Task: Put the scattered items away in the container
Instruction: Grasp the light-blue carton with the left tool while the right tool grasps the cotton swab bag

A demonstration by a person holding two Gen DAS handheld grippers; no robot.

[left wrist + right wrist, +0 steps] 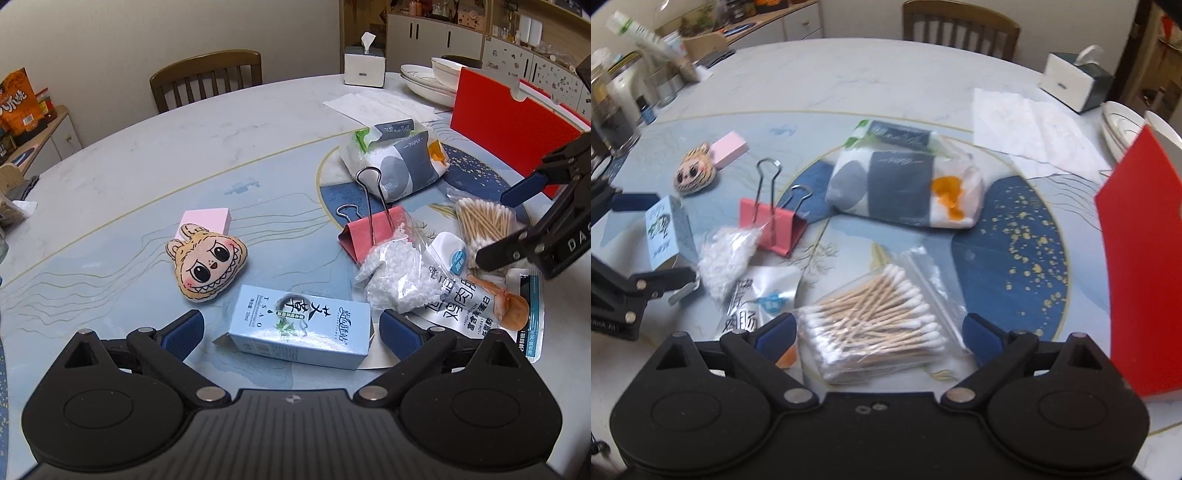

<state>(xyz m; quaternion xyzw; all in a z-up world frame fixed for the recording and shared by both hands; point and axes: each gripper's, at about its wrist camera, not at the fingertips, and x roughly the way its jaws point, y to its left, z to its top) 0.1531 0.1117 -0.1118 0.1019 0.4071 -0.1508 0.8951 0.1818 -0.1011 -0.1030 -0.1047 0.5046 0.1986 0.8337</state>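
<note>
**Scattered items & red container**

Light-blue carton [299,326] lies on its side w/ plush face [207,267] at its 10 o'clock, partly on pink block [207,220]. Bead bag [395,275] rests against pink binder clip [373,230]. Cotton-swab bag [875,326] lies flat at 6 o'clock of tissue pack [905,184]. Red container [1145,266] stands at 3 o'clock.

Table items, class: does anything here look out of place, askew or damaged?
Nothing looks spilled or broken. The oddities: the blue box lies on its side with an end flap open, and the bead bag is draped over the red binder clip. All the items are scattered on the table, outside the red container.
</note>
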